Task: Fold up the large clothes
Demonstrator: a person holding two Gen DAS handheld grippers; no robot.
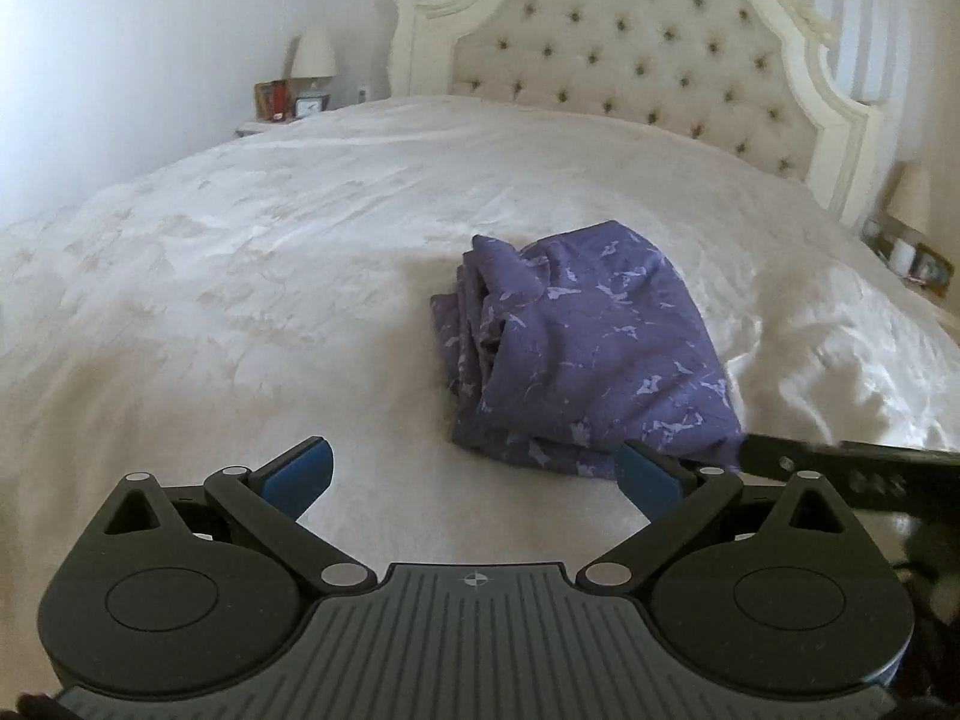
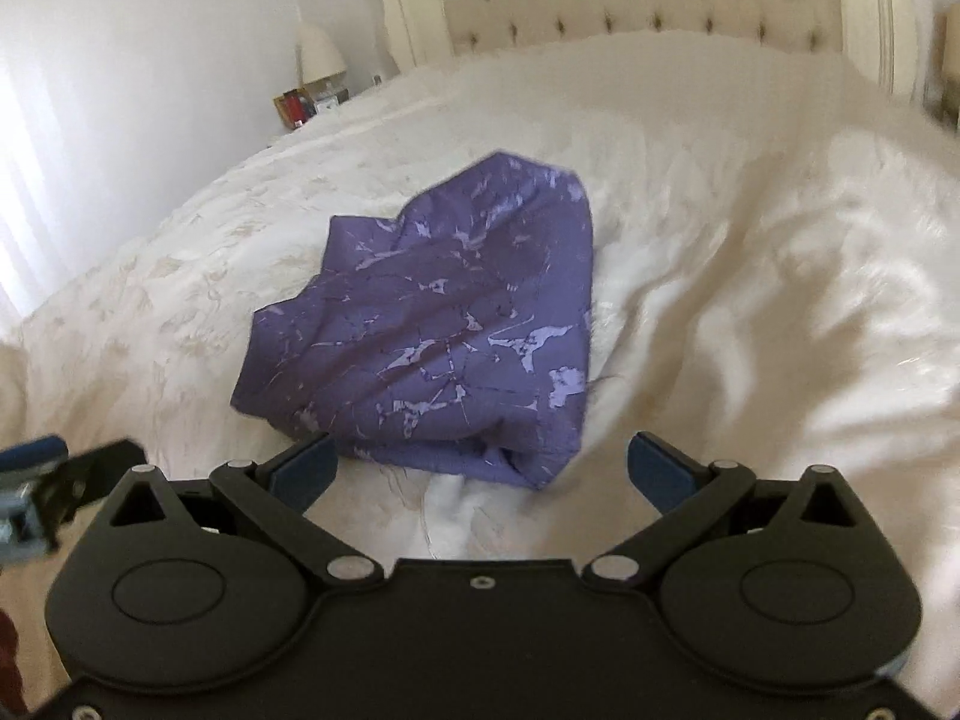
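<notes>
Purple garment folded into a bundle on a white bed, both grippers spread wide and empty.

The wide bed with its white, faintly patterned, rumpled bedspread (image 1: 300,252) fills both views, backed by a cream tufted headboard in a carved white frame (image 1: 630,54). On the middle of the spread lies the purple cloth garment with pale lilac marbled print (image 1: 588,348), folded into a thick, uneven stack whose layered edges show on its left side in the left wrist view. The left gripper (image 1: 477,477), black with blue finger pads (image 1: 300,474), hovers near the bundle's near edge, fingers splayed far apart, gripping nothing. The right gripper (image 2: 480,468) sits just at the bundle's near corner, equally wide and empty. A small white lamp (image 1: 312,57) stands on the far bedside table.
</notes>
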